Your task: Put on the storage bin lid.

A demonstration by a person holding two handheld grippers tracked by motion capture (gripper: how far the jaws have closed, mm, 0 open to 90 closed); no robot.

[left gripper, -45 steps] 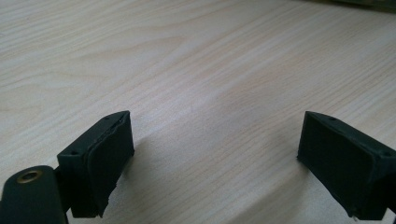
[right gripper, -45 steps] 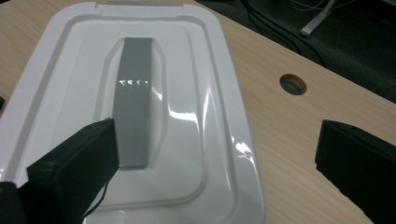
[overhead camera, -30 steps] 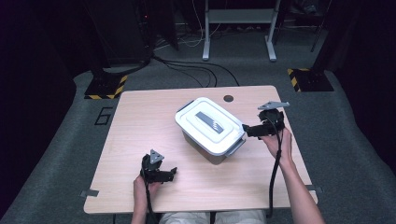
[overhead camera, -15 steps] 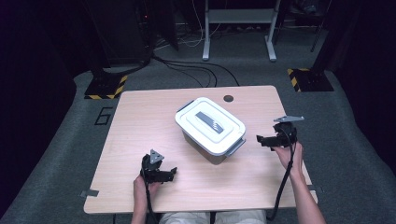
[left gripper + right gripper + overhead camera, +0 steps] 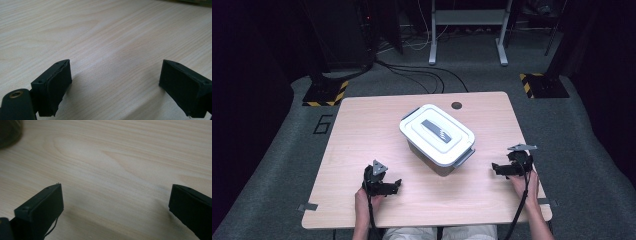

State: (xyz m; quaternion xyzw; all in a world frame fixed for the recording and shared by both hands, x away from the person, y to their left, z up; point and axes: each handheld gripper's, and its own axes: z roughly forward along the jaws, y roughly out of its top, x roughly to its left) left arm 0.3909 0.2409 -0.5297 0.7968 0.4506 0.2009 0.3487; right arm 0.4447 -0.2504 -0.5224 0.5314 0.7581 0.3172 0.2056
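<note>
A white lidded box (image 5: 438,136) with grey clasps and a grey label stands turned at an angle in the middle of the wooden table (image 5: 362,135). My left gripper (image 5: 396,186) rests near the table's front left, jaws pointing right, well short of the box. In the left gripper view its jaws stand wide apart (image 5: 115,85) over bare wood. My right gripper (image 5: 495,169) lies low at the front right, jaws pointing left toward the box's near corner, a short way from it. The right gripper view has its jaws (image 5: 116,207) spread open with only tabletop between them.
A dark round hole (image 5: 456,105) sits in the table's far edge behind the box. Cables trail on the grey floor beyond. A white frame stand (image 5: 467,30) and black equipment stand at the back. Yellow-black striped floor plates (image 5: 326,92) flank the table.
My right gripper has left the box's right side, moving toward the front edge and down to the tabletop. The left gripper has stayed put.
</note>
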